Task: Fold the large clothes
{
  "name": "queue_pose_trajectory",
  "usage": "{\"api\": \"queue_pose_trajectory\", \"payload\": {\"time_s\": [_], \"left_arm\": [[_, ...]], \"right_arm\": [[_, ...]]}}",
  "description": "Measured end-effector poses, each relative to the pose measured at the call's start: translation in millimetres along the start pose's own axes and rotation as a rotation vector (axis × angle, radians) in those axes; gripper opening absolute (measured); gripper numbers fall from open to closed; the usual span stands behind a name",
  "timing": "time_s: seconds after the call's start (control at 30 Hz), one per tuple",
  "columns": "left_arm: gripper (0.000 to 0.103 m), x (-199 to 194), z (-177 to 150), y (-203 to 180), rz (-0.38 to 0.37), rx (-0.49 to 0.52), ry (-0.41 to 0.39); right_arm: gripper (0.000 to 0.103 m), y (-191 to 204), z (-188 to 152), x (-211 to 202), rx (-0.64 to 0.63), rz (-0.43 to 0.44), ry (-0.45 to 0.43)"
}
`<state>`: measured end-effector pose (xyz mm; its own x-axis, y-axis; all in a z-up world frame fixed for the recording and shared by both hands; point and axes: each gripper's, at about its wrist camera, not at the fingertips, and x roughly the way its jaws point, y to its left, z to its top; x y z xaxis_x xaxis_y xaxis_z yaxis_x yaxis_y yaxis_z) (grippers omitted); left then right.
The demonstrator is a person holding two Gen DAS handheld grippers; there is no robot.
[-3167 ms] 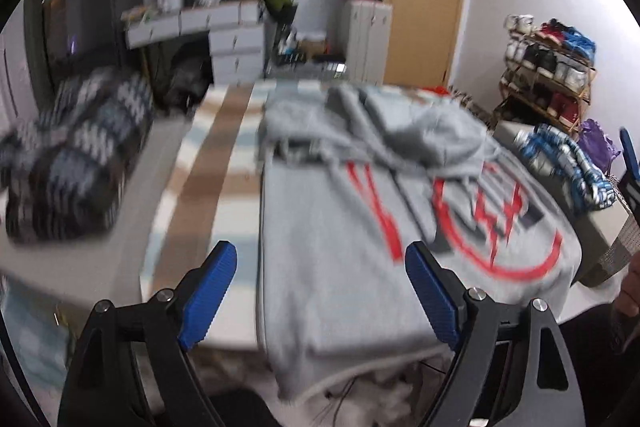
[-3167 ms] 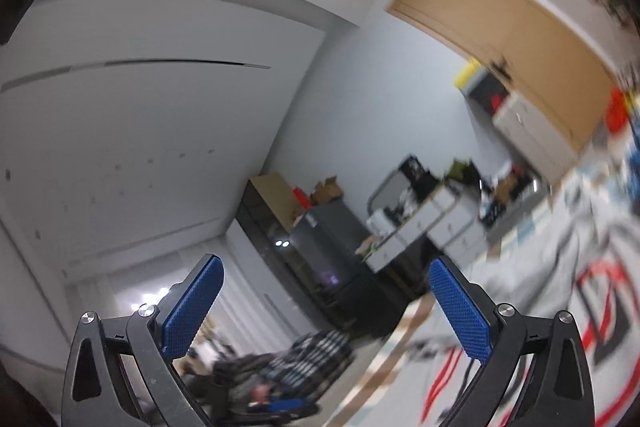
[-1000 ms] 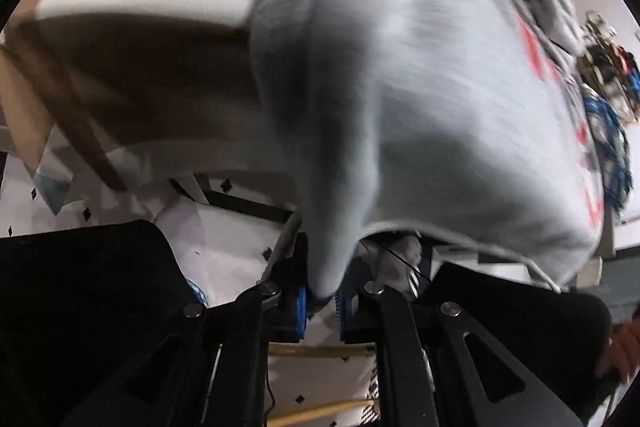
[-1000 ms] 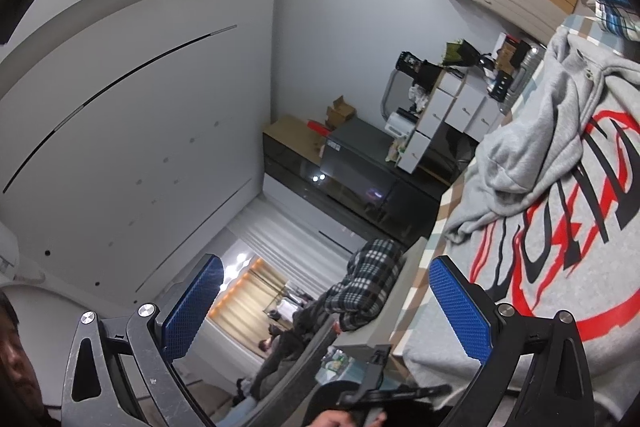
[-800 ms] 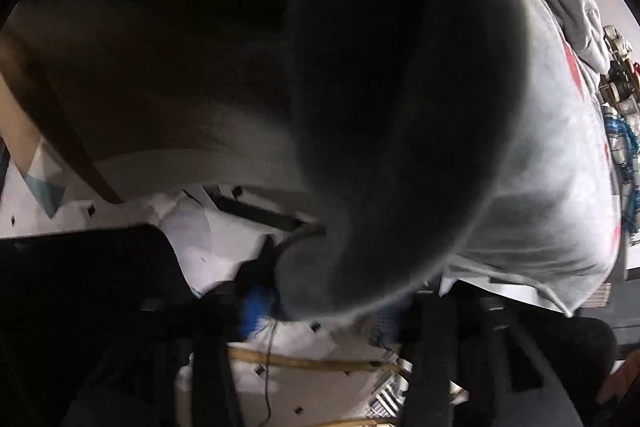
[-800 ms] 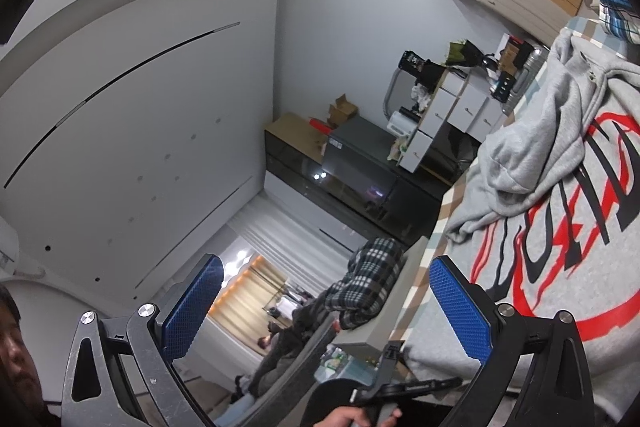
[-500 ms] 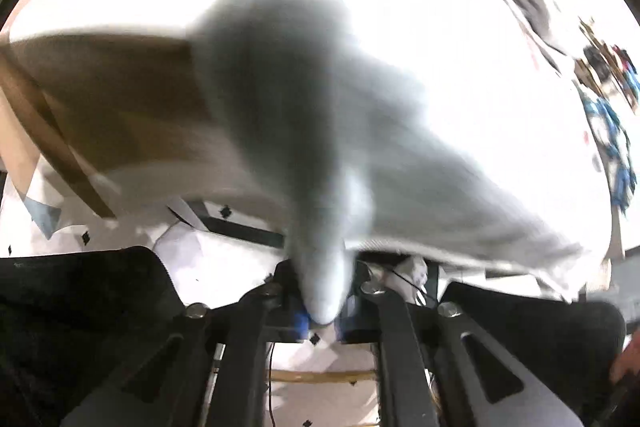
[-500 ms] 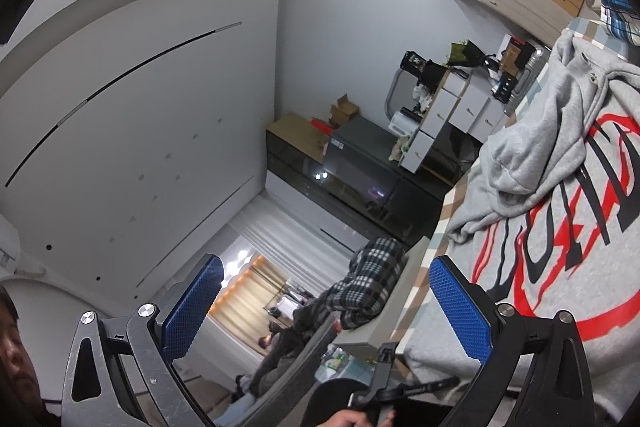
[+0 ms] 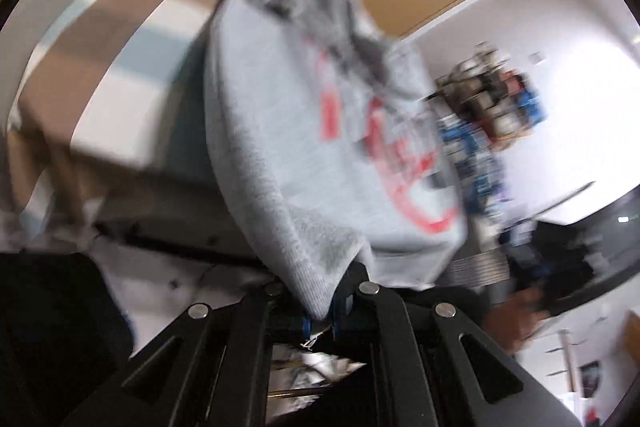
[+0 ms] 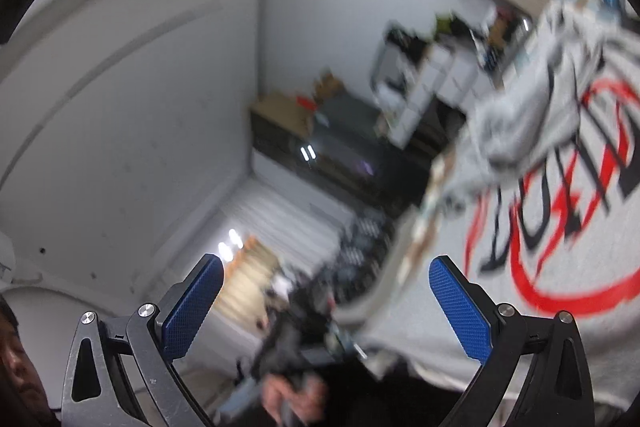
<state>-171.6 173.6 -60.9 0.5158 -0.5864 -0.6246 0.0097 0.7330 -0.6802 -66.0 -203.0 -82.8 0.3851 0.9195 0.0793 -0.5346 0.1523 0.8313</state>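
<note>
The big grey sweatshirt (image 10: 560,219) has black and red letters inside a red ring on its front. The letters are too blurry to read. No other words can be read.

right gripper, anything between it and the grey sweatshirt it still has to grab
Nothing visible blocks it. The right gripper hangs open and empty, with the grey sweatshirt spread on the bed to its right. Only the left gripper, shut on the sweatshirt's corner, shows low in the right wrist view, though blurred.
</note>
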Motion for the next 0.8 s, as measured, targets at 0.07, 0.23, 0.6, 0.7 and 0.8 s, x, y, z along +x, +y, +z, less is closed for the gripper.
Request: {"api": "queue_pose_trajectory", "payload": {"time_s": [0.07, 0.23, 0.6, 0.7, 0.8], "left_arm": [[0.002, -8.6, 11.8, -15.2, -0.067, -0.005, -0.019], [0.002, -6.7, 20.7, -29.2, -0.177, -0.025, 0.002], [0.002, -10.3, 10.8, -12.1, -0.269, -0.126, 0.079], [0.002, -8.1, 8.1, -5.5, -0.277, -0.149, 0.106], [0.002, -5.0, 5.7, -4.4, -0.264, -0.143, 0.130]], "right_arm": [[0.103, -1.6, -21.9, 24.4, 0.033, -0.013, 0.094], [0.103, -11.0, -101.7, 73.7, 0.232, 0.020, 0.256], [0.103, -89.8, -144.8, 150.5, 0.559, 0.095, 0.065], [0.103, -104.5, -138.5, 158.6, 0.562, 0.061, -0.006], [0.103, -117.7, -134.6, 157.3, 0.575, 0.010, -0.086]]}}
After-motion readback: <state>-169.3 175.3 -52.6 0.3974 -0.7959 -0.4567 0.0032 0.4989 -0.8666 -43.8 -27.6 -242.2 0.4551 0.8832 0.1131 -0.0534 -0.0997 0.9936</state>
